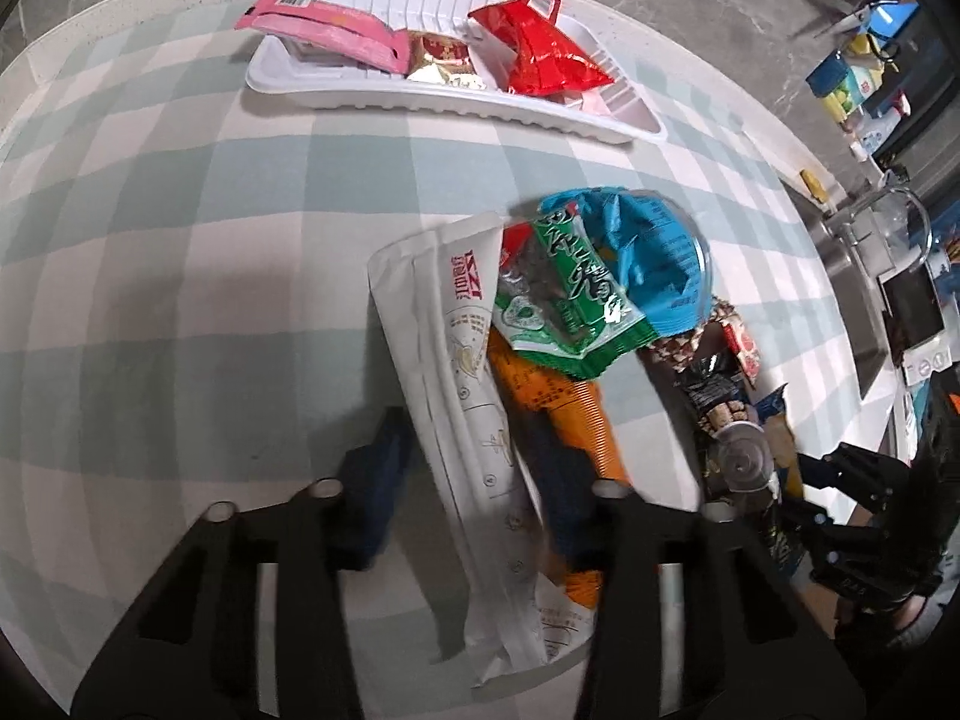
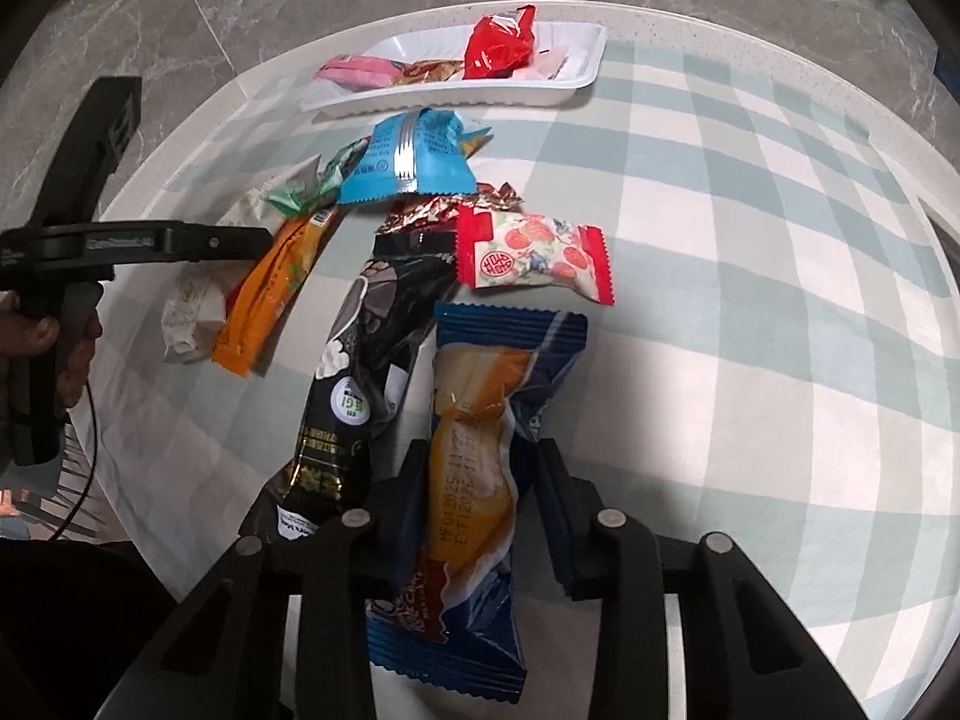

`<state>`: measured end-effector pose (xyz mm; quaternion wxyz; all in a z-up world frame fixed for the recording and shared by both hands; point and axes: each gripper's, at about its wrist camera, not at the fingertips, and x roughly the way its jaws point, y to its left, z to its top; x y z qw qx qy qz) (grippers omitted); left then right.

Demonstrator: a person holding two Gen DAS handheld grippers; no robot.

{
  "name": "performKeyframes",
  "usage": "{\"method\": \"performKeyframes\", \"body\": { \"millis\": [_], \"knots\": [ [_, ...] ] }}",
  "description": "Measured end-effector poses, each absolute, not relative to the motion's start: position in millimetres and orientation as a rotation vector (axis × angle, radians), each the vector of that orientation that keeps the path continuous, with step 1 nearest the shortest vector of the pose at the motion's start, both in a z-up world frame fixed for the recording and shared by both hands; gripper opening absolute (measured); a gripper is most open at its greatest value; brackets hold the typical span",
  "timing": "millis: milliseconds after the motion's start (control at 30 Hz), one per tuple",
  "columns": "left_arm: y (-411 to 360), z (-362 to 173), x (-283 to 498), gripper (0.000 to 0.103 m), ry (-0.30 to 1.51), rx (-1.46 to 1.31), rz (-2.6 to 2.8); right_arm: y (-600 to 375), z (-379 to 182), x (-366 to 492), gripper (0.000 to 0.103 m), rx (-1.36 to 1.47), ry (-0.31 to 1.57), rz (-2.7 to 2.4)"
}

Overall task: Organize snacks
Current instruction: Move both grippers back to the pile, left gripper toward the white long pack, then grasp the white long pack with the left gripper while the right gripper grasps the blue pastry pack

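On the checked tablecloth [image 2: 750, 240], the right gripper [image 2: 474, 480] clamps the blue cake packet [image 2: 474, 456] while the left gripper [image 1: 474, 480] pinches the long white packet [image 1: 462, 372], near the white tray [image 1: 336, 81] of snacks.

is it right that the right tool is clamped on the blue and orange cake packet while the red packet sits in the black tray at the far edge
Not quite. The tray holding the red packet is white, not black; the right wrist view shows it plainly. The rest stands: the right tool is clamped on the blue and orange cake packet, and the tray lies at the far edge.
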<state>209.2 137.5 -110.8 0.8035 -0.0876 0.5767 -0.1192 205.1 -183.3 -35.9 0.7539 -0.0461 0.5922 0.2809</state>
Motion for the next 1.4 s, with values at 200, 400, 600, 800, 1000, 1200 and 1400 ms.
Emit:
{"method": "performKeyframes", "body": {
  "millis": [200,400,600,800,1000,1200,1400],
  "knots": [
    [143.3,-110.9,209.2,0.023,1.229,-0.240,-0.290,-201.2,-36.0,214.5,0.030,0.058,1.330,0.639],
    [152.5,-100.4,206.2,0.023,1.206,-0.272,-0.300,-220.3,-24.3,222.1,0.030,0.203,1.332,0.663],
    [163.3,-86.1,202.6,0.023,1.185,-0.299,-0.305,-229.6,-11.7,232.6,0.030,0.302,1.322,0.680],
    [173.1,-67.3,206.7,0.023,1.144,-0.341,-0.316,-232.3,-7.9,250.1,0.030,0.390,1.316,0.691],
    [173.7,-57.3,216.6,0.023,1.124,-0.363,-0.331,-225.7,-4.3,269.4,0.030,0.427,1.304,0.709],
    [177.3,-56.7,229.9,0.023,1.130,-0.382,-0.335,-221.2,-3.3,288.1,0.030,0.459,1.301,0.713],
    [172.2,-68.5,233.0,0.023,1.205,-0.316,-0.317,-213.4,-3.0,300.3,0.030,0.439,1.302,0.707]
  ]
}}
